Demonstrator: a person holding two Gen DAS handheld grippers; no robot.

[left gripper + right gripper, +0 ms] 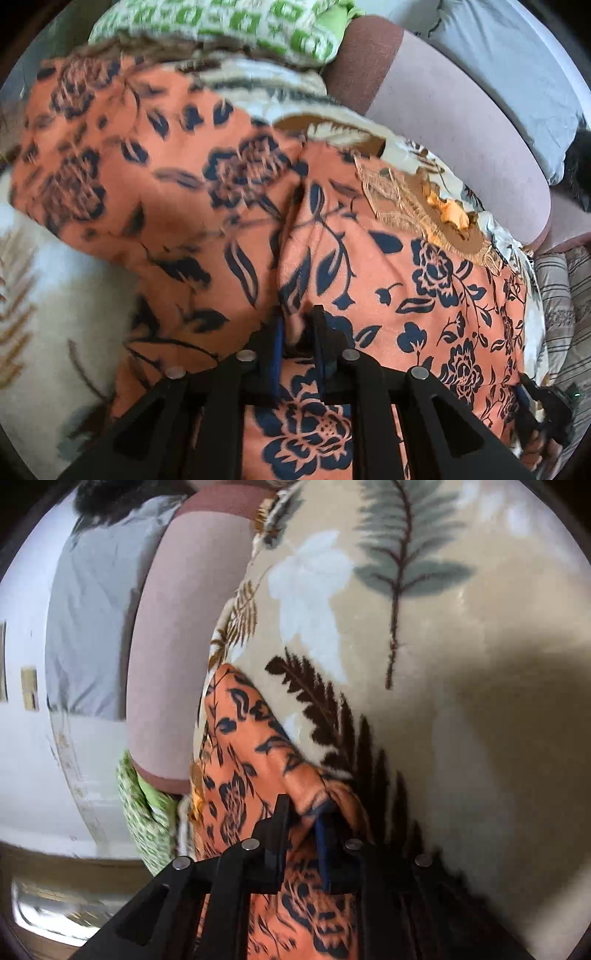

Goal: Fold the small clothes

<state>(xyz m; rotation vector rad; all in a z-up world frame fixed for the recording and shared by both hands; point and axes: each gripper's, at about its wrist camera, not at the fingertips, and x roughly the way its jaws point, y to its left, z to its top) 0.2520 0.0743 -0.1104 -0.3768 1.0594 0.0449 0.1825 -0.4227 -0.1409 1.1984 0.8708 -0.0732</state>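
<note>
An orange garment with a dark blue flower print (pixel 229 192) lies spread over a cream leaf-patterned blanket (pixel 44 288). Its brown embroidered neckline (pixel 424 210) shows at the right in the left wrist view. My left gripper (pixel 298 328) is shut on a pinched fold of the orange garment near its middle. My right gripper (pixel 306 812) is shut on another bunched part of the same garment (pixel 240 746), lifted above the blanket (pixel 424 664). The right gripper also shows at the lower right edge of the left wrist view (pixel 539 413).
A green and white patterned cloth (pixel 236 26) lies at the far edge of the blanket, also in the right wrist view (pixel 147 819). A mauve bed edge (pixel 461 122) and a grey pillow (pixel 517 74) lie beyond. A striped cloth (pixel 561 302) lies at right.
</note>
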